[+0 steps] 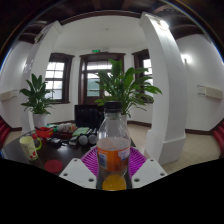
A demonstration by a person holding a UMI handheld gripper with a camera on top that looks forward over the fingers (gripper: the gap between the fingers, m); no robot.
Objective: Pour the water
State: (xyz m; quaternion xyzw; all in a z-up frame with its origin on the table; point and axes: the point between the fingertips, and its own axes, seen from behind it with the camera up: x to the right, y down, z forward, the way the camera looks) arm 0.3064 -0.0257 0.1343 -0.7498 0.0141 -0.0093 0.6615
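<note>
Bottle in grip, pour not started.
Gripper (113, 172) fingers clamp the bottle (113, 148), upright, cap on, orange liquid low inside, held at the table's (62, 160) near edge. Mug (29, 146) sits toward the left edge, likely the target. Left: uncap, carry over, tilt.

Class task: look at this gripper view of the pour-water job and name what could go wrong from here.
1. The bottle is tall and the gripper grips it low, so it may tip or slip when tilted.
2. The mug sits off to the side among table clutter; liquid could miss it.
3. Swinging across could knock the red bowl.
</note>
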